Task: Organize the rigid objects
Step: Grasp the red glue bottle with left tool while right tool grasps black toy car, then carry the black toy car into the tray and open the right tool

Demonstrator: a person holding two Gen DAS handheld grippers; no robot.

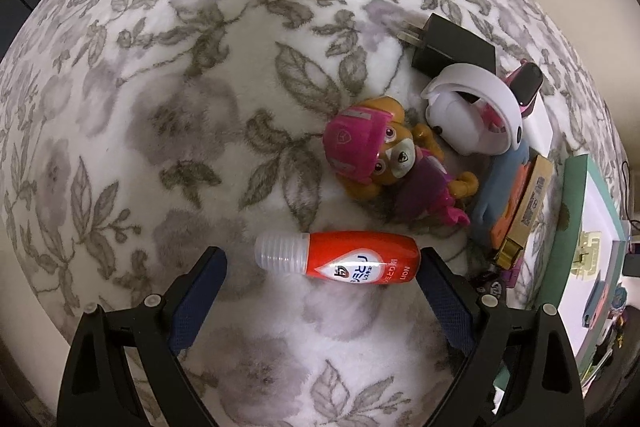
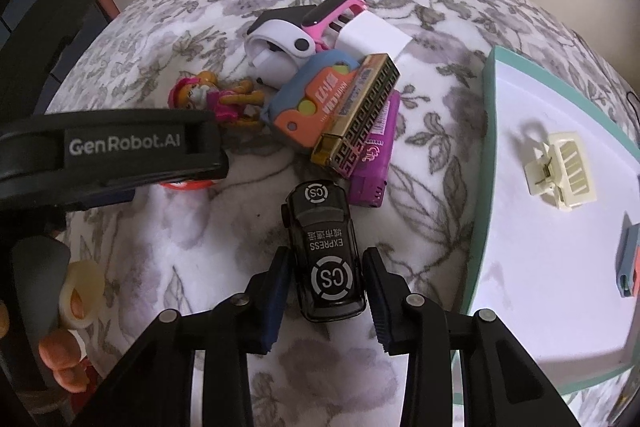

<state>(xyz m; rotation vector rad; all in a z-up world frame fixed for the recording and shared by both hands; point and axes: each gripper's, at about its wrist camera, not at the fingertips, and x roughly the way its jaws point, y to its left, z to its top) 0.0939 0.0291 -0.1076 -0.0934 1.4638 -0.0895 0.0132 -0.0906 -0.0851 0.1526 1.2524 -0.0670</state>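
Floral grey-and-white fleece blanket (image 1: 168, 99) covers the whole work surface under both of your grippers. Your left gripper (image 1: 320, 267) points straight down with its jaws spread wide, and the red squeeze bottle (image 1: 344, 259) lies on its side between them, clear ribbed cap toward nine o'clock; the right pad sits at the bottle's base, the left pad well clear of the cap, so nothing is gripped. At one o'clock from the bottle lies a toy pup figure (image 1: 380, 155) in a pink helmet, and beyond it, toward two o'clock, a white round gadget (image 1: 472, 111) and a black plug adapter (image 1: 452, 47).

Your right gripper (image 2: 326, 275) has its jaws drawn in against the sides of a black toy car (image 2: 326, 247) marked "EXPRESS", gripping the car's rear half. At twelve o'clock from the car sits a pile: a purple box (image 2: 374, 155), a gold harmonica (image 2: 356, 115) and a blue-and-orange toy (image 2: 308, 99) touching one another, with a pink smartwatch (image 2: 332, 13) behind. At three o'clock stands a white tray with a teal rim (image 2: 480, 163), holding a cream hair claw clip (image 2: 560, 167).
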